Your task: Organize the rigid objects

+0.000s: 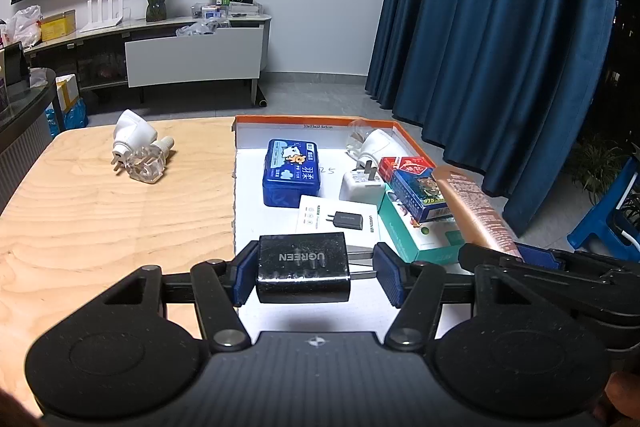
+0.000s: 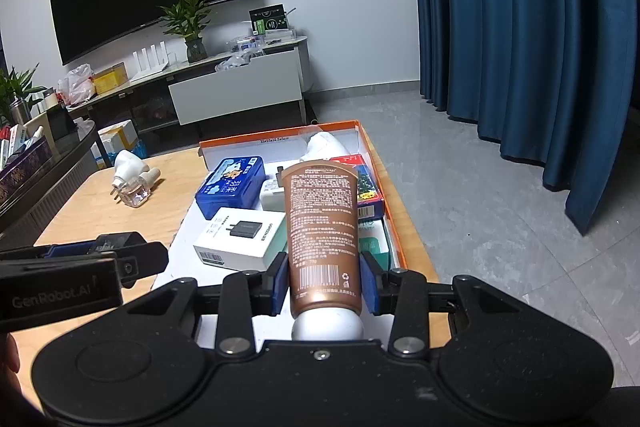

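My left gripper (image 1: 315, 277) is shut on a black UGREEN charger (image 1: 300, 259); one pad presses its body, the other its prongs. It hangs over the near end of the orange-rimmed cardboard box (image 1: 312, 125). My right gripper (image 2: 324, 285) is shut on a brown tube (image 2: 320, 211) with a white cap, held lengthwise over the box's right side; the tube (image 1: 476, 211) also shows in the left wrist view. Inside the box lie a blue tin (image 1: 292, 173), a white charger carton (image 1: 340, 219), a white plug (image 1: 360, 185), card packs (image 1: 416, 187) and a teal carton (image 1: 420, 235).
A white plug-in device with a clear bottle (image 1: 138, 151) lies on the wooden table (image 1: 100, 227), left of the box. A similar one (image 1: 372, 143) rests in the box's far right corner. Blue curtains hang to the right, and a TV cabinet stands behind.
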